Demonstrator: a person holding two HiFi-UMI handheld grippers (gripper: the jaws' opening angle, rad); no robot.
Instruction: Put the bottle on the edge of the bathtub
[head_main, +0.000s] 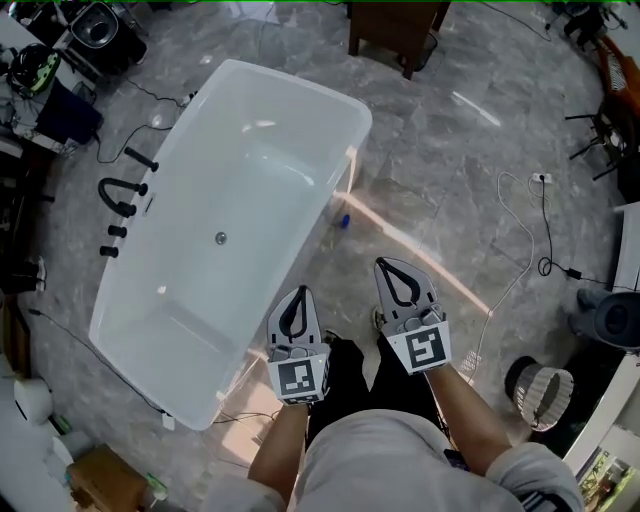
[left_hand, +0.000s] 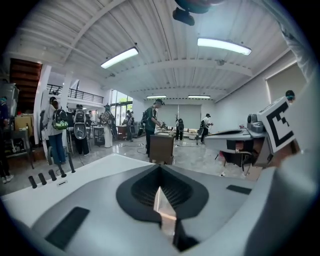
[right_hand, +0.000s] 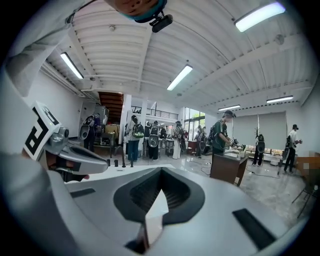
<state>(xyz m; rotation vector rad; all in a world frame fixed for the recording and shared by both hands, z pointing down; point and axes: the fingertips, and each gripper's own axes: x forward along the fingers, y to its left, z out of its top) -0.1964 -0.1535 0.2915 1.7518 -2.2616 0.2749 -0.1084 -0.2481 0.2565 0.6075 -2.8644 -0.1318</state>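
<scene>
Head view: a small bottle (head_main: 343, 221), seemingly blue-capped, sits on the floor (head_main: 450, 170) just beside the tub (head_main: 352, 120). It is probably light, stiff, slippery plastic, best gripped round the body. The left gripper (head_main: 299, 292) and right gripper (head_main: 385, 264) are raised side by side, pointing forward.
Left gripper view: jaws clenched, empty.
Right gripper view: likewise clenched on nothing

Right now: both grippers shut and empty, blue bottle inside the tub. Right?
No: the head view shows the blue bottle on the floor beside the bathtub, not in it. The left gripper and right gripper are shut and empty.
</scene>
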